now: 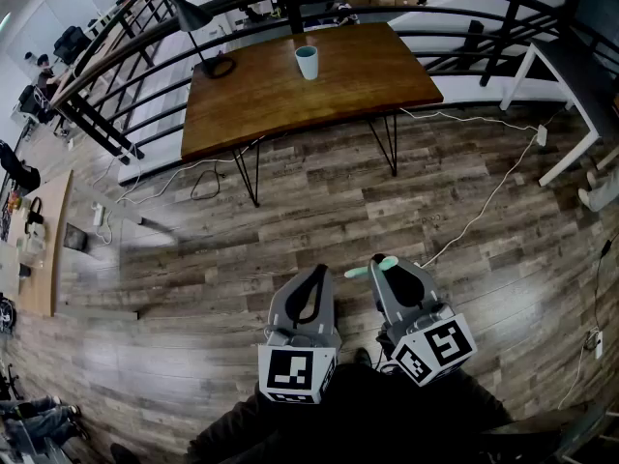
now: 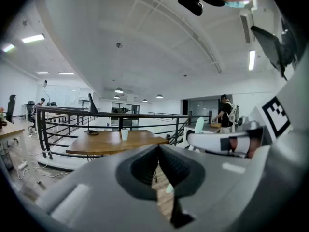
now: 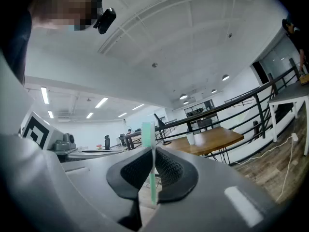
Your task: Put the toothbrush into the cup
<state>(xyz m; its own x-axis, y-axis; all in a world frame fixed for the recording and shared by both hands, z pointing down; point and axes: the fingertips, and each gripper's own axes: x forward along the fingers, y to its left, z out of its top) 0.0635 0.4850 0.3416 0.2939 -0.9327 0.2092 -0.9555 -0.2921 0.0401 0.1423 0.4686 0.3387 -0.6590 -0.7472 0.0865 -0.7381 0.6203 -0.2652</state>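
The right gripper [image 1: 387,264] is closed on the mint-green toothbrush [image 1: 360,272], which stands across its jaws with the head sticking out to the left. The left gripper [image 1: 317,274], just beside it, has its jaws together and holds nothing. The cup [image 1: 307,62] stands far away on the wooden table [image 1: 358,75].

The cup [image 1: 307,62] stands on the table [image 1: 358,75] near its far edge, right of the lamp base [image 1: 218,66] at the far left corner.
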